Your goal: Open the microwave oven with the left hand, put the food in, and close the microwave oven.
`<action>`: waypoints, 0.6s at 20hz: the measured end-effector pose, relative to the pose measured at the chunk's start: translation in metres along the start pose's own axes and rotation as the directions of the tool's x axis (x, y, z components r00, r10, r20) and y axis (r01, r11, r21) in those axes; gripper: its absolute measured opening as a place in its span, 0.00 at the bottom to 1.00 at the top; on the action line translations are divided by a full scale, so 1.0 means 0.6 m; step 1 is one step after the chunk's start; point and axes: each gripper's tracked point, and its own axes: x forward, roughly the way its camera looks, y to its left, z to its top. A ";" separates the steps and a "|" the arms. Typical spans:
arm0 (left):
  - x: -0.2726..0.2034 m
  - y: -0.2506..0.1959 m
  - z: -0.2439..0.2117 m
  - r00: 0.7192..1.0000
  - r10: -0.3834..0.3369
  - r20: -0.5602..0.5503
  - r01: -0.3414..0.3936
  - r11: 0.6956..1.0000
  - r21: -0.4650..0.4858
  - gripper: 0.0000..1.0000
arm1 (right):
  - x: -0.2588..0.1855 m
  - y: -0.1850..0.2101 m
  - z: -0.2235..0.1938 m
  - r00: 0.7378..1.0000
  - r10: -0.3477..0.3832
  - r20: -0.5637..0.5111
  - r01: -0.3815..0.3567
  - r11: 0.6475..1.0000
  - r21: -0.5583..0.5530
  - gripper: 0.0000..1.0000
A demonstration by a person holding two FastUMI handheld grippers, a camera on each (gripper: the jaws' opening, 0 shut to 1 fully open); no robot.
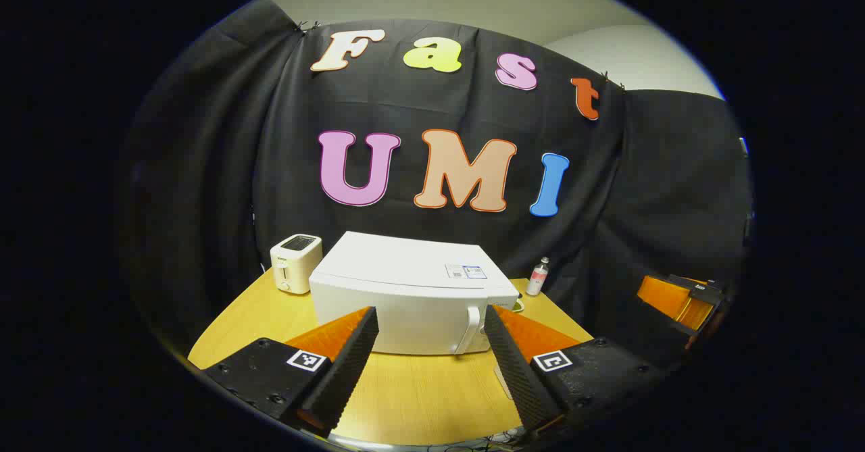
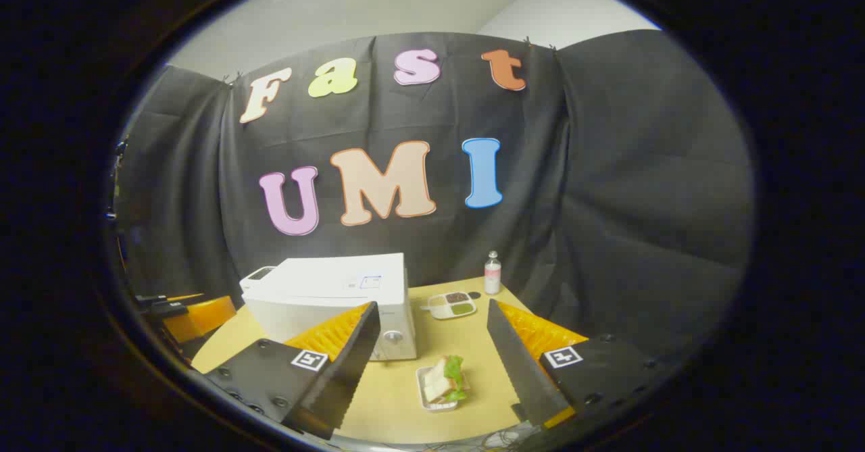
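Microwave point(image 1: 405, 296) shut, mid-table, handle point(image 1: 473, 330) on door's right edge. My left gripper point(image 1: 432, 350) spread wide, empty, short of door. I'd hook handle; door likely stiff on latch, box may slide. Sandwich point(image 2: 446, 378) in small tray point(image 2: 427, 398) right of microwave, between spread fingers of right gripper point(image 2: 432, 364). Filling soft, loose: grip tray rim, keep level.

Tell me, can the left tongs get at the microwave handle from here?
Probably yes. The left tongs are open and point at the shut microwave; its handle faces them across bare table, nothing between.
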 end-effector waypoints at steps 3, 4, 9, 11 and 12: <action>-0.005 0.000 -0.009 1.000 0.016 -0.017 -0.016 1.000 -0.008 0.96 | 0.003 -0.005 -0.003 1.000 0.022 -0.006 -0.022 1.000 -0.005 0.95; -0.006 -0.001 -0.012 1.000 0.023 -0.021 -0.023 1.000 -0.013 0.95 | 0.006 -0.011 -0.003 1.000 0.023 -0.007 -0.023 1.000 -0.013 0.95; -0.004 0.001 -0.009 0.997 0.070 -0.019 -0.070 0.997 -0.016 0.96 | 0.031 -0.024 -0.002 0.999 0.050 -0.022 -0.050 0.999 -0.017 0.93; 0.002 -0.001 -0.009 0.996 0.089 -0.019 -0.089 0.996 -0.010 0.96 | 0.045 -0.030 -0.001 0.998 0.057 -0.023 -0.058 0.998 -0.011 0.98; 0.005 -0.003 -0.010 0.995 0.094 -0.016 -0.094 0.996 -0.009 0.96 | 0.053 -0.032 -0.003 0.998 0.060 -0.026 -0.060 0.998 -0.010 0.98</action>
